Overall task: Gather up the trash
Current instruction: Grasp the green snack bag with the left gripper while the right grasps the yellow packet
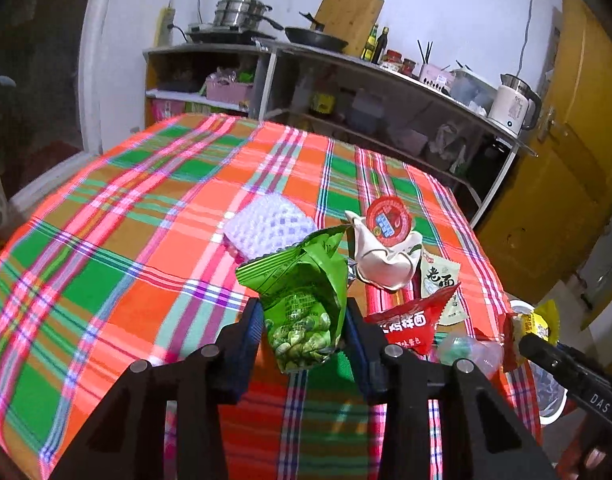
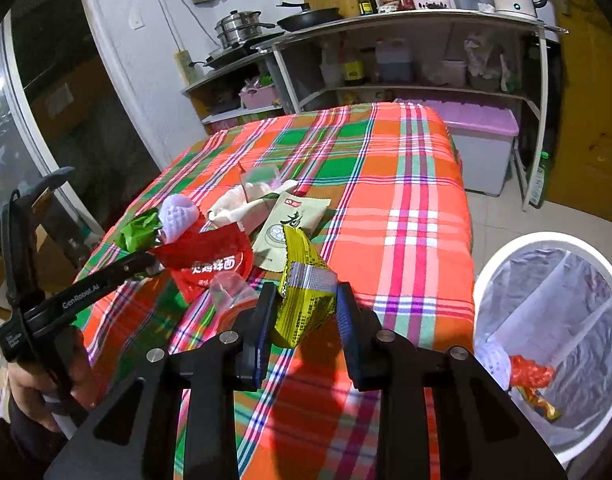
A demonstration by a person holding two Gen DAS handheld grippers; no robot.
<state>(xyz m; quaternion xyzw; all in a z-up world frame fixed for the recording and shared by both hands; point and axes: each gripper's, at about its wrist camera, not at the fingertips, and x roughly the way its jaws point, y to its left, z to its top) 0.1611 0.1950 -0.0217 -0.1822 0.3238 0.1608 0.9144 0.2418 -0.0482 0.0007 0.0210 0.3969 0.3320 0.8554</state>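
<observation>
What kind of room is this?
Most likely a small home kitchen. A steel steamer pot and a black frying pan sit on the shelf unit, with an electric kettle and sauce bottles alongside, behind a table with a plaid tablecloth.

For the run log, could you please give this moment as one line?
left tool: grips green crinkly snack bag | right tool: grips yellow foil wrapper | white lined bin: beside table

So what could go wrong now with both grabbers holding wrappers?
1. The right gripper pinches only the lower end of the yellow wrapper, so it might slip out before reaching the trash bin beside the table.
2. The left gripper holds the green snack bag right next to the red packet, so lifting it could drag that packet along.
</observation>
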